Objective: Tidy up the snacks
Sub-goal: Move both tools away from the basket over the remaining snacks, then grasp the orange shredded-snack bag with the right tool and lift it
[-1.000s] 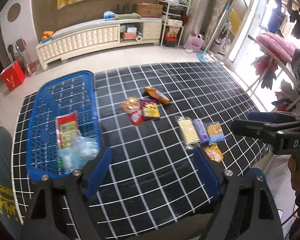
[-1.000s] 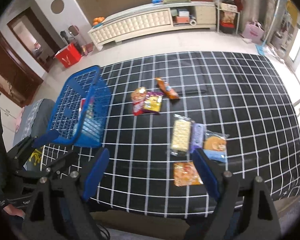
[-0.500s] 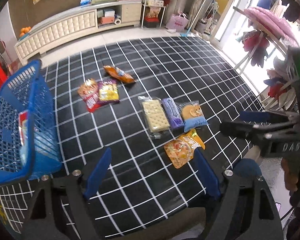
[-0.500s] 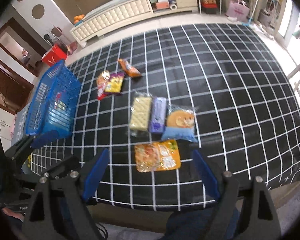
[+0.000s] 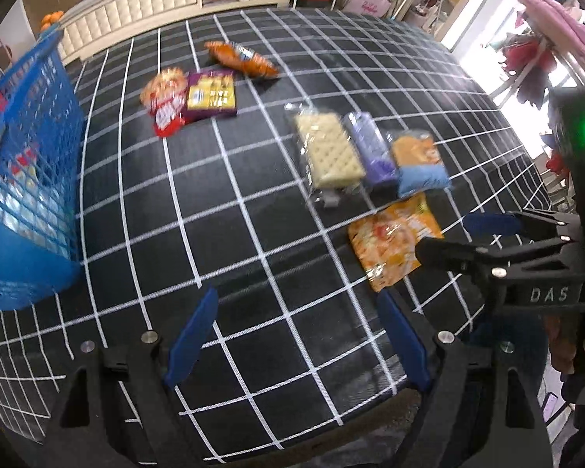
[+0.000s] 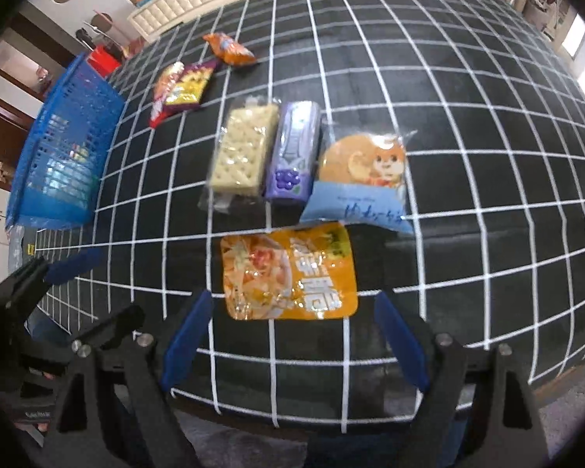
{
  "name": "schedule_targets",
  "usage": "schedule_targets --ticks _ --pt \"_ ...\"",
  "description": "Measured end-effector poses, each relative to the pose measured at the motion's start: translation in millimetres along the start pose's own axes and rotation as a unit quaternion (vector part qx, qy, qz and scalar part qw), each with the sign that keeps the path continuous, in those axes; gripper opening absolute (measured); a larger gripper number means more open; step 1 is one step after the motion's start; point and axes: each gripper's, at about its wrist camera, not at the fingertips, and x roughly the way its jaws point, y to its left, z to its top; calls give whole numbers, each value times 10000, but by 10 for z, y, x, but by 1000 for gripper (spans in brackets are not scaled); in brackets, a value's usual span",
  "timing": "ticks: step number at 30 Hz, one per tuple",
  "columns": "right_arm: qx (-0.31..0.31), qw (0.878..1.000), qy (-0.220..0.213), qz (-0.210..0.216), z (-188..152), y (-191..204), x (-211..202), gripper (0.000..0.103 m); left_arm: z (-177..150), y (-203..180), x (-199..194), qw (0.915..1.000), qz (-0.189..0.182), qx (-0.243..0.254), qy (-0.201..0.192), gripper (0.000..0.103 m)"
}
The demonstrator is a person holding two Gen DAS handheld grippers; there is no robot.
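Snack packs lie on a black grid-patterned table (image 6: 468, 124). An orange noodle pack (image 6: 288, 273) lies just ahead of my open, empty right gripper (image 6: 292, 335); it also shows in the left wrist view (image 5: 390, 245). Behind it lie a cracker pack (image 6: 241, 152), a purple grape pack (image 6: 292, 156) and a blue-and-orange squirrel pack (image 6: 362, 179). Farther back lie a red pack (image 5: 163, 97), a purple-yellow pack (image 5: 210, 93) and an orange bag (image 5: 241, 58). A blue basket (image 5: 27, 179) holding snacks stands at the left. My left gripper (image 5: 296, 335) is open and empty above the table's near edge.
The right gripper's fingers (image 5: 487, 226) reach in over the table's right side in the left wrist view. A white cabinet (image 5: 144, 4) stands beyond the table. A clothes rack (image 5: 546, 19) stands at the right.
Both grippers have moved forward and down toward the table. The right gripper has closed in on the orange noodle pack. The left view has swung right, away from the basket.
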Motion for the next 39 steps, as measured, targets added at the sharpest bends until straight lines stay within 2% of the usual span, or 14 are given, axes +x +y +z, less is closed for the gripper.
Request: schedule_targets --ticks 7,14,19,21,26,30,34,36,37,39 --pt "-106 9996 200 -140 82 99 272 89 -40 60 101 10000 41 14 54 82" --pt "-461 9964 193 -678 136 311 382 92 -58 151 144 10000 45 34 69 82" --pt "-724 9914 194 -1070 89 488 532 103 -99 252 135 10000 -33 -34 60 82" --pt "-750 9899 62 -1202 49 532 551 103 -125 286 119 10000 -24 -6 49 82" --pt "-577 9914 -52 -1174 58 545 563 102 -163 361 96 10000 -53 -10 30 82" --pt "-714 9902 -71 -1202 72 535 541 93 -173 400 84 10000 -76 -35 9 82" --pt "-811 9896 -117 -1182 65 541 508 89 -206 411 61 9999 -153 -77 -21 82" --pt "-860 9893 -182 -1163 12 549 450 78 -208 385 58 9998 -163 -72 -24 82" --pt "-897 9889 -296 -1152 -13 561 358 42 -204 372 65 9998 -167 -78 -22 82" --pt "-788 9908 -267 -1065 -7 556 306 13 -205 362 40 9998 -194 -93 -30 82"
